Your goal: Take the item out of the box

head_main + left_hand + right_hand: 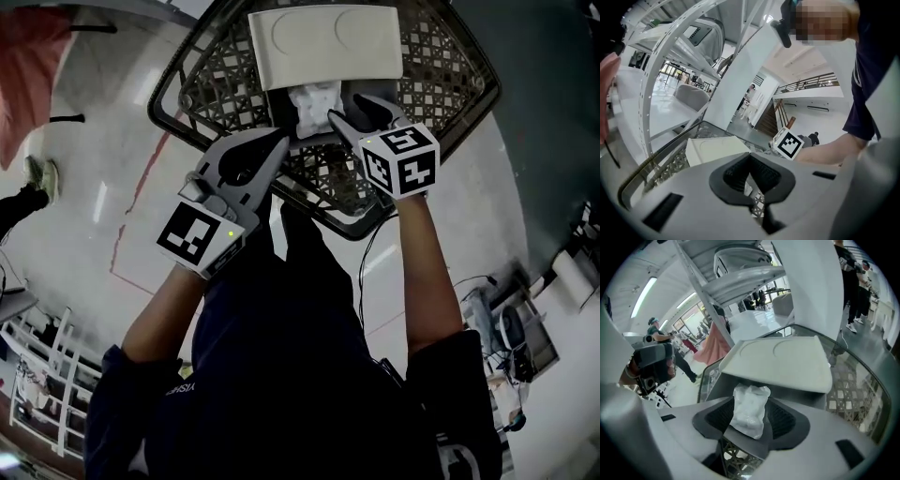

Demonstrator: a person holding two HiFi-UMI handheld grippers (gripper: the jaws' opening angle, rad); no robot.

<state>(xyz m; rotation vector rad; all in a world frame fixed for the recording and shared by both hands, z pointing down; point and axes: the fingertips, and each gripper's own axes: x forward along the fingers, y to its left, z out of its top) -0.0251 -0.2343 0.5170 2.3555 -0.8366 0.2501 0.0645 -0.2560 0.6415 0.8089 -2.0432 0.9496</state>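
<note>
A white box stands in a black wire basket (450, 75), its lid (323, 47) swung up and back. A crumpled white plastic bag (314, 105) sticks up out of the box. My right gripper (337, 117) reaches in from the right. In the right gripper view the bag (750, 411) stands between the wide jaws of the right gripper (750, 427), below the lid (783, 362), and the pads do not squeeze it. My left gripper (278, 141) is at the box's front left corner. Its jaws (751, 187) meet on a thin pale strip of the box's wall.
The basket's mesh rim (853, 394) curves round the box. White metal shelving (670, 61) rises to the left. A black cable (370, 253) trails over the pale floor, and equipment (511, 337) sits at the right. People (661, 357) are in the background.
</note>
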